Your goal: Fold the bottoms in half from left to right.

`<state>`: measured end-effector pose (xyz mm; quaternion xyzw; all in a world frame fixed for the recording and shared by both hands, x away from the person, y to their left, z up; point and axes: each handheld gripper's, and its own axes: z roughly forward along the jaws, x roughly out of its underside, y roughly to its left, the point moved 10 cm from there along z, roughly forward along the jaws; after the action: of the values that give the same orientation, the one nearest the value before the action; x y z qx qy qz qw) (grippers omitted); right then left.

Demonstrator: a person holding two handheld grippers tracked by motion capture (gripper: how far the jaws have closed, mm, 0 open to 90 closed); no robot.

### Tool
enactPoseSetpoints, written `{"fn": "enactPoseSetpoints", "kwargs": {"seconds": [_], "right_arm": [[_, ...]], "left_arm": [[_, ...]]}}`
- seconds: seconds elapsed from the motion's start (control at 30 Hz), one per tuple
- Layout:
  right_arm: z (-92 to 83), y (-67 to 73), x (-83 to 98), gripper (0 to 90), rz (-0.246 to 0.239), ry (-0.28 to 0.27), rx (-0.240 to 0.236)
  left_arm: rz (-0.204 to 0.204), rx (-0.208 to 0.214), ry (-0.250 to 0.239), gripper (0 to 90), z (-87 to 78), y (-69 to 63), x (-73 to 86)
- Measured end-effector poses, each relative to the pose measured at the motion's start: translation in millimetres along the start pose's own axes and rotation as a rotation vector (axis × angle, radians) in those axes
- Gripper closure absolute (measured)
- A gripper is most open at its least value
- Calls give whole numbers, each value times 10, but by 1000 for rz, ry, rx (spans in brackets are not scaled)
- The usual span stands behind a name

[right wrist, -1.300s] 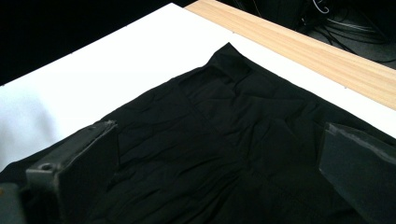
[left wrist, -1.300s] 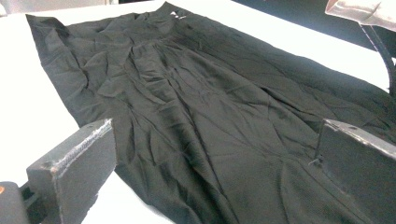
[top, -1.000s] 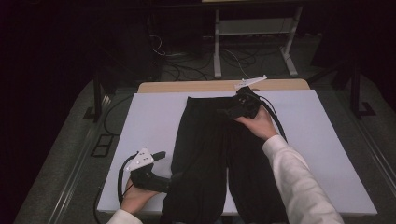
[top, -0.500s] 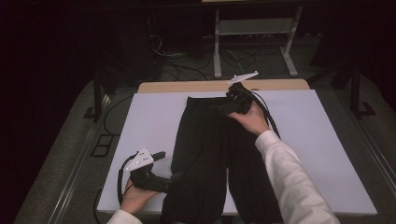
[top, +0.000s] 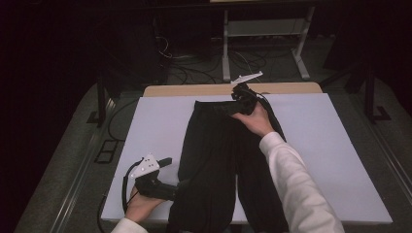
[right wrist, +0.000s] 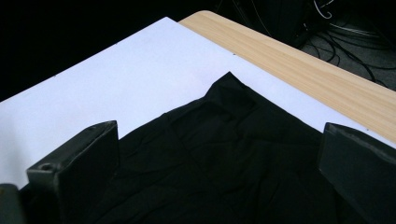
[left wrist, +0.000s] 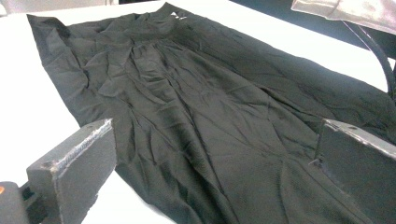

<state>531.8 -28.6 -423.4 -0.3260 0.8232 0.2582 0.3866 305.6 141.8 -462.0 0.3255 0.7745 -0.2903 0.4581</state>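
A pair of black trousers [top: 218,160] lies flat on the white board [top: 316,145], waist at the far end and legs running toward the near edge. My left gripper [top: 170,177] rests at the near left beside one leg hem, open, and the cloth [left wrist: 210,93] spreads ahead between its jaws [left wrist: 217,126]. My right gripper [top: 237,99] hovers over the waistband at the far end, open [right wrist: 219,128]. The waist's corner [right wrist: 229,93] lies just ahead of it. A white sleeve [top: 296,184] crosses the right trouser leg.
A strip of wooden tabletop [top: 194,90] shows beyond the board's far edge [right wrist: 303,60]. Behind the table the dark floor holds cables [top: 243,60] and a white stand frame [top: 262,29]. Bare white board lies on both sides of the trousers.
My right gripper has moved away from me, toward the far edge, and now sits over the waistband. The left gripper and the trousers have stayed put.
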Motion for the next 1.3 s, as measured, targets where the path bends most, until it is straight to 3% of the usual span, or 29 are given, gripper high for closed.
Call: {"fn": "enactPoseSetpoints", "kwargs": {"seconds": [0.77, 1.3], "right_arm": [[502, 65, -175, 0, 1, 15, -4], [862, 62, -260, 0, 32, 24, 1]], "left_arm": [[-2, 9, -5, 0, 2, -15, -6], [-3, 14, -8, 0, 0, -21, -9]]}}
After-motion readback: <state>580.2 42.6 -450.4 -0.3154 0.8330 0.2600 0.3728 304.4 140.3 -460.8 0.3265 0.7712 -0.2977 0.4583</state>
